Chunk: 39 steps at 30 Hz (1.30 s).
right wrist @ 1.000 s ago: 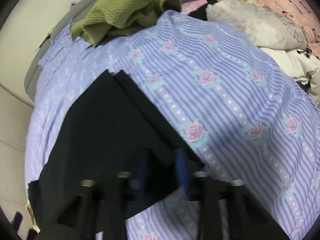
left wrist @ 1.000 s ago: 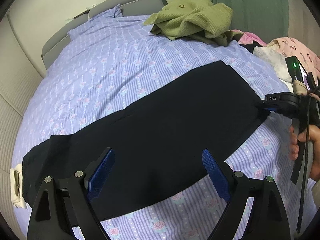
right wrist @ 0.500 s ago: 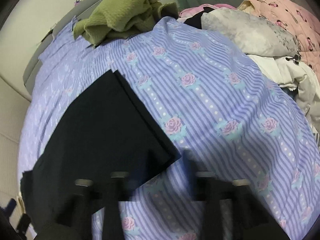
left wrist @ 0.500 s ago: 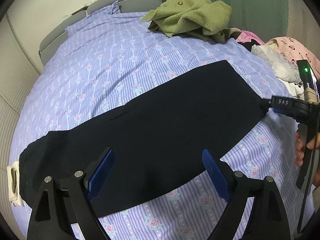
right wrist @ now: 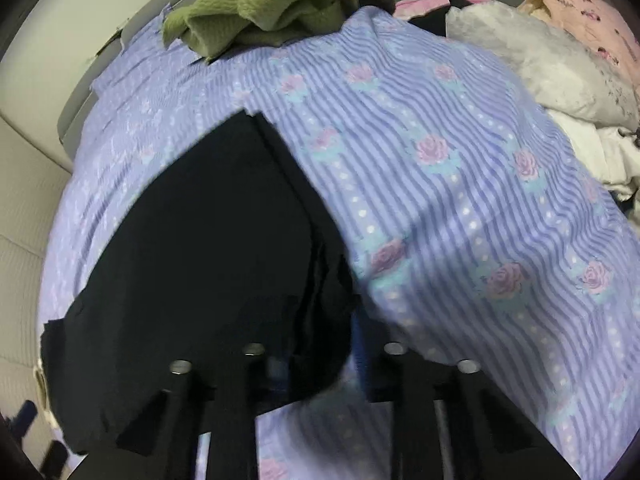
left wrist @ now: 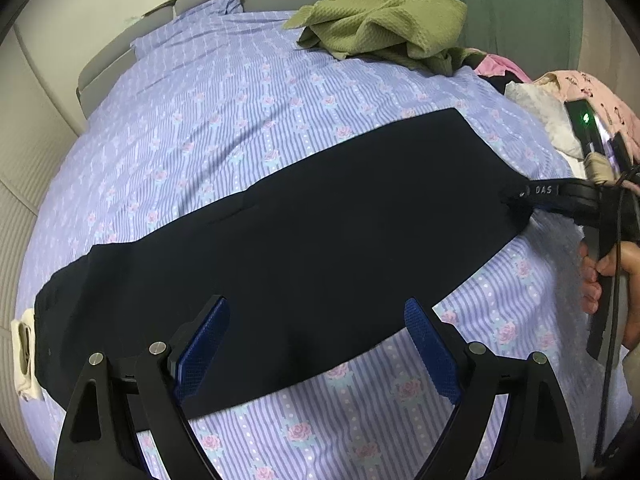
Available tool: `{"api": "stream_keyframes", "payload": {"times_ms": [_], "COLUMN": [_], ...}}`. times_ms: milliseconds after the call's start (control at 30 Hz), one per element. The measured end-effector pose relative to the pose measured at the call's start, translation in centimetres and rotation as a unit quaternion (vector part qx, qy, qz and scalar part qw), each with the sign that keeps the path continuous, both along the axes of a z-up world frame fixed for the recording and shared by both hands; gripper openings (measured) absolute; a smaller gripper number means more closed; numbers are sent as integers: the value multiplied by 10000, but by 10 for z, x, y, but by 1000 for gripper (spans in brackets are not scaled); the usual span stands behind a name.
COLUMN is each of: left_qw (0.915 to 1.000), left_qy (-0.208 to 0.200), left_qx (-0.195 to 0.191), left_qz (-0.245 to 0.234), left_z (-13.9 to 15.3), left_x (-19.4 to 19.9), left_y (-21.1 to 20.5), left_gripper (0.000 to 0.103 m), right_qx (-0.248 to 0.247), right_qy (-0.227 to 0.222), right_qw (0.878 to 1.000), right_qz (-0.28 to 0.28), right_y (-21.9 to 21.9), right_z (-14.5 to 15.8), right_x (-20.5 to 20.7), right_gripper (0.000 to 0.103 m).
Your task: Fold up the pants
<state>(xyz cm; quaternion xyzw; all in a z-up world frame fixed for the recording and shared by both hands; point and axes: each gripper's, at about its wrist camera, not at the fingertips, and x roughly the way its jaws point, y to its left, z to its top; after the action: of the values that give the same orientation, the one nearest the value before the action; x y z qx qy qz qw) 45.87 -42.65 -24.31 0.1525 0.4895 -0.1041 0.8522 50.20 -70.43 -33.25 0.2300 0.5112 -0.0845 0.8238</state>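
The black pants [left wrist: 304,248] lie lengthwise across the striped, rose-printed bedsheet [left wrist: 224,112], legs stacked one on the other, which looks like the flat starting layout for folding them in half end to end. The waistband sits at the left edge of the left wrist view, the leg cuffs at the right.

The right gripper [right wrist: 320,356] is at the cuff end, and its jaws are closing with a bunch of the dark cloth between them (the picture is blurred there, so how firmly the pads bite I cannot tell). From the left wrist view, its tip meets the hem corner. Gripping there makes sense: the cuffs are the free end to be carried over toward the waist. A hand [left wrist: 612,280] wraps the gripper's handle from below, and the tool slants down onto the bed.

The left gripper [left wrist: 320,344] hangs above the near edge of the pants around mid-leg, jaws spread wide with nothing between them, tilted steeply down. It seems placed to pin or catch the cloth at the fold line.

A green towel [left wrist: 384,12] and other laundry [right wrist: 560,72] sit well apart at the far side.
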Motion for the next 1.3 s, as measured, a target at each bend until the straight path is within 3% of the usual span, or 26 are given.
{"api": "stream_keyframes", "payload": {"times_ms": [133, 167, 367, 500, 633, 767, 900, 1000, 1067, 1300], "left_qw": [9998, 9997, 9995, 9988, 9993, 9997, 9997, 9995, 9992, 9970], "left_qy": [-112, -127, -37, -127, -156, -175, -250, -287, -322, -719], "left_qx": [-155, -152, -97, -8, 32, 53, -8, -144, -231, -294], "left_qz": [-92, -111, -303, -472, -350, -162, 7, 54, 42, 16], "left_z": [16, 17, 16, 16, 19, 23, 30, 38, 45, 80], "left_x": [-11, -14, -28, -41, -45, -44, -45, -49, -51, -59], "left_y": [2, 1, -5, 1, 20, 42, 68, 87, 104, 204], "left_gripper": [90, 90, 90, 90, 90, 90, 91, 91, 91, 93], "right_qx": [-1171, -1352, -1259, -1758, -2218, -2362, -2330, -2429, -2412, -2041], "right_qy": [-645, -629, 477, 616, 796, 939, 702, 359, 17, -547], "right_qw": [9910, 9888, 9901, 9812, 9701, 9635, 9640, 9639, 9664, 9772], "right_qz": [-84, -113, -409, -509, -586, -845, -1073, -1034, -883, -205], "right_y": [25, 27, 14, 26, 40, 35, 33, 53, 80, 198], "right_z": [75, 79, 14, 14, 14, 21, 50, 92, 123, 182], "right_x": [-41, -48, -59, -61, -56, -64, -82, -94, -101, -110], "right_gripper": [18, 18, 18, 18, 20, 47, 54, 64, 72, 73]}}
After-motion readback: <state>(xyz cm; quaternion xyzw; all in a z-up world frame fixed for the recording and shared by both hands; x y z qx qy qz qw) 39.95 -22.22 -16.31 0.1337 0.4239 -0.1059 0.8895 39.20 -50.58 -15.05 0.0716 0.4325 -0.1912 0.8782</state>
